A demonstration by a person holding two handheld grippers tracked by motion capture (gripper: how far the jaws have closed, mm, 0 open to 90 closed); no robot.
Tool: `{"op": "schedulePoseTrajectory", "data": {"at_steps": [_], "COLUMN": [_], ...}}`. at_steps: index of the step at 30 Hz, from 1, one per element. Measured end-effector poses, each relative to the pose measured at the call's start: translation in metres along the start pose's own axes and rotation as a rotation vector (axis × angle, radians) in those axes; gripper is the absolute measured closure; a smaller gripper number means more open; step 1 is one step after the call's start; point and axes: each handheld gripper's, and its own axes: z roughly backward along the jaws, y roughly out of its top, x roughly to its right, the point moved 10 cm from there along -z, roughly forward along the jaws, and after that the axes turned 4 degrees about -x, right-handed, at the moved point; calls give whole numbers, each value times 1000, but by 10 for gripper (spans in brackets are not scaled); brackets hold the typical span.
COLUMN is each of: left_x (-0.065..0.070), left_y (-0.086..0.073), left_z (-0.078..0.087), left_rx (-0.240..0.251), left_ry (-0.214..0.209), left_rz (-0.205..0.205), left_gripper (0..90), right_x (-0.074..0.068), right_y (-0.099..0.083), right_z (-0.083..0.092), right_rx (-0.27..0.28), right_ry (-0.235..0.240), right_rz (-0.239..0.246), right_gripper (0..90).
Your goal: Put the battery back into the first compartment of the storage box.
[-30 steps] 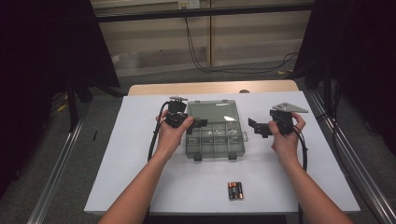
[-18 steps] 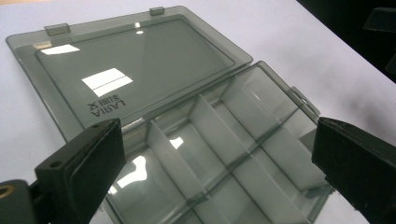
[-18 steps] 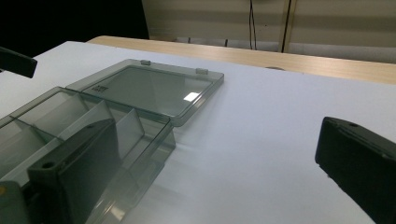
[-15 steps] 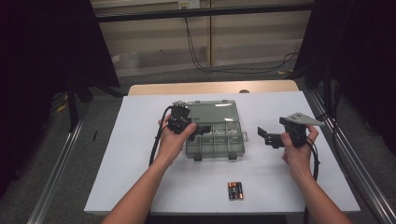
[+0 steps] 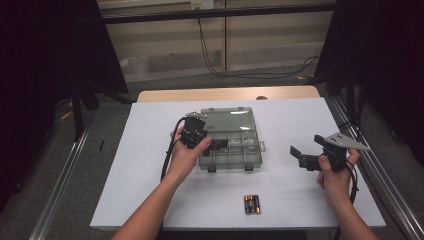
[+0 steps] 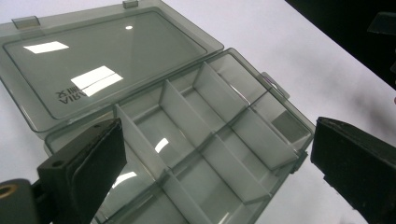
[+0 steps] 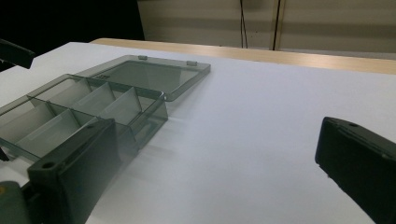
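Left gripper [image 5: 216, 145]: I had it parked over the left end of the compartment box [image 5: 235, 145], jaws spread wide and gripping nothing; in its own view the dividers sat right between them.

Right gripper [image 5: 300, 156]: hung off to the right, well apart from the box, jaws wide too, just bare table [image 5: 150, 165] between them.

Compartment box: smoky clear plastic, sat mid-table, lid [image 5: 226, 118] flopped open flat on the far side. Compartments looked empty to me.

Batteries [image 5: 252, 204]: small pack lay near the table's near edge, apart from the box and both grippers.
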Motion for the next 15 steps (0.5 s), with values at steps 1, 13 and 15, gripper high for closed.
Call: {"op": "schedulePoseTrajectory", "data": {"at_steps": [1, 13, 15], "left_x": [1, 15, 17], "left_y": [-1, -14, -17], "left_z": [1, 4, 5], "left_rx": [-5, -19, -31], "left_ry": [-4, -16, -23], "left_rz": [-4, -6, -17], "left_gripper": [32, 38, 38], "right_x": [1, -1, -1], "right_y": [-1, -11, -11], "right_z": [3, 25, 29], "right_rx": [3, 13, 19], "right_ry": [-3, 22, 24], "right_rz": [6, 11, 16], "right_gripper": [0, 0, 0]}}
